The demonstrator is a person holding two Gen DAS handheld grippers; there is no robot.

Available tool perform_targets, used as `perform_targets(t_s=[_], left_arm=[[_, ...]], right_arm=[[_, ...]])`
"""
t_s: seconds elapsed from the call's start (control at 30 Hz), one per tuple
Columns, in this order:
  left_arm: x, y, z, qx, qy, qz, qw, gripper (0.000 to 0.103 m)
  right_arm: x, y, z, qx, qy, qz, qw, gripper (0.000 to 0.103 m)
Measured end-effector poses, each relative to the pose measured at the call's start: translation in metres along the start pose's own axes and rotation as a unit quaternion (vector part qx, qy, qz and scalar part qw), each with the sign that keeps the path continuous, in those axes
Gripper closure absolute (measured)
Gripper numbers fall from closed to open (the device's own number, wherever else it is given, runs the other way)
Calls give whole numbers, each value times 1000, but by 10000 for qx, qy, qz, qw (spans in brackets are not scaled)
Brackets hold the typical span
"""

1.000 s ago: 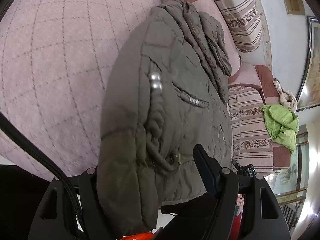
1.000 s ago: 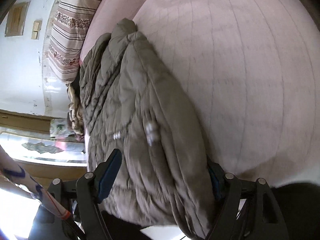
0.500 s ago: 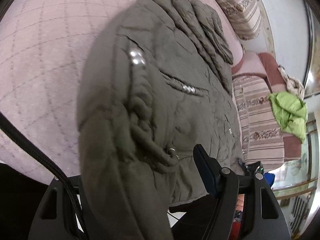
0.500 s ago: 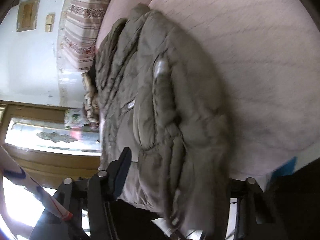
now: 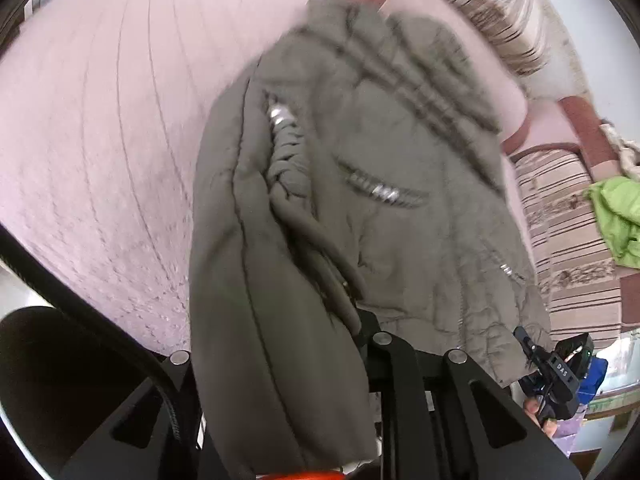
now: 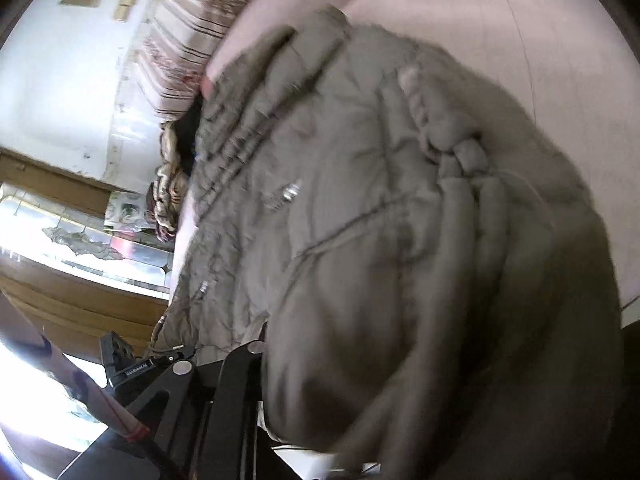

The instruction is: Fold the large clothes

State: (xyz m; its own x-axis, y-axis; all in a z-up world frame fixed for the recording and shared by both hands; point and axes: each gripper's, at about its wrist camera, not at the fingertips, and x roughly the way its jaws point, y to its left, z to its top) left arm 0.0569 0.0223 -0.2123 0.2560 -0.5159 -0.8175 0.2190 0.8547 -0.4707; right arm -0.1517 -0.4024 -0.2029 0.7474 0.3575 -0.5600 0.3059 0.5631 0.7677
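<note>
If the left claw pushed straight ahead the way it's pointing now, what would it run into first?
The olive padded jacket. Its bunched edge already fills the left claw and its body lies directly ahead. Beyond it is the pink quilted cover, likely reached only after pushing through the jacket; depth is unclear.

Daylit and bright, blown out at the window (image 6: 48, 248); motion-blurred throughout, fisheye-bent with dark vignetted corners.
</note>
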Motion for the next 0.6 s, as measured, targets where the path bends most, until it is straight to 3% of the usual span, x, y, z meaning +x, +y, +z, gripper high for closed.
perform_targets(t_s=[0.2,0.43,0.6], left_arm=[[-53,-10,-17,290,-400,-124,9987,85],[-63,-5,-51,603,-303,105,9977,85],[-61,-12,-27,524,-345,75,9980,85]], right_arm=[[-35,27,-11,-352,-59,83,9993,85],[-67,18,-45,-406,149,-15,9991,85],[-59,21,-34,-396,204,-138,9989,85]])
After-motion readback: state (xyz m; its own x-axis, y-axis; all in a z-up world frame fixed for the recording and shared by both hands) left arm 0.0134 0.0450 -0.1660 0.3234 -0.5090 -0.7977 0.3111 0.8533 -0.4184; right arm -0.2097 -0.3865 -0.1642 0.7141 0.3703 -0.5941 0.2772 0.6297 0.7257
